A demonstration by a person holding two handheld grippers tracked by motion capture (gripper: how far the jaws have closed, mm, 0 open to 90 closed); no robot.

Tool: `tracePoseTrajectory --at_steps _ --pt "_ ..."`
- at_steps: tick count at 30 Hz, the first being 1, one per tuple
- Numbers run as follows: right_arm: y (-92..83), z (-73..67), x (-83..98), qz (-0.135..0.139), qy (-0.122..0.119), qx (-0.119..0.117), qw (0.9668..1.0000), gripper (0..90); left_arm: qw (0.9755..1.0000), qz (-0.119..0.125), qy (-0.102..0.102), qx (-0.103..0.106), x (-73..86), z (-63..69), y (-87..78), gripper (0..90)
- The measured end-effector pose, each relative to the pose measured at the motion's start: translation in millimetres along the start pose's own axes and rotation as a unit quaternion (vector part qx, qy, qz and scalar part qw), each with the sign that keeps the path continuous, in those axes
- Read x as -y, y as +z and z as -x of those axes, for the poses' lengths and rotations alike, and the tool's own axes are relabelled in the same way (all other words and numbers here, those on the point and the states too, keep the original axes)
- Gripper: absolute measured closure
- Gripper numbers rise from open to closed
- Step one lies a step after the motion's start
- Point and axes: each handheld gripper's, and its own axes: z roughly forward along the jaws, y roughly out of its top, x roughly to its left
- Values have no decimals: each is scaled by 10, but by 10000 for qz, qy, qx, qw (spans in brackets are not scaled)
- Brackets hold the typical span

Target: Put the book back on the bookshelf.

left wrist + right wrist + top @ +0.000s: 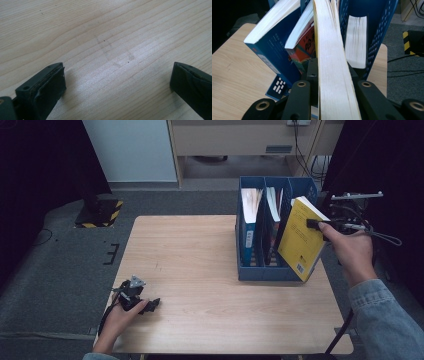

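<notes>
At the table's right side the right gripper clamps a yellow book, tilted against the blue file rack's right compartment, while the left gripper rests at the near left edge.

Left gripper low, jaws wide apart; right gripper raised, jaws clamped, arm outstretched

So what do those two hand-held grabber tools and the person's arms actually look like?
Both are black. The left gripper carries a grey three-cornered plate on top; its two blocky black jaws have worn, wrinkled pads. The right gripper trails a thin cable and shows brass-ringed holes along its black arms. That forearm wears a blue denim sleeve.
</notes>
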Motion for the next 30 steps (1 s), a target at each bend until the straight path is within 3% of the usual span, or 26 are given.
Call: tracePoseTrajectory --at_steps 5,16,30 --pt "84 -45 -23 45 -5 55 10000 741 10000 -17 17 -6 -6 3 1 0" --pt "361 -278 -203 -181 -204 136 9995 740 10000 -10 29 8 -7 4 3 0" --pt "588 -293 -302 -194 -184 319 9991 741 10000 14 65 39 -20 24 18 0"
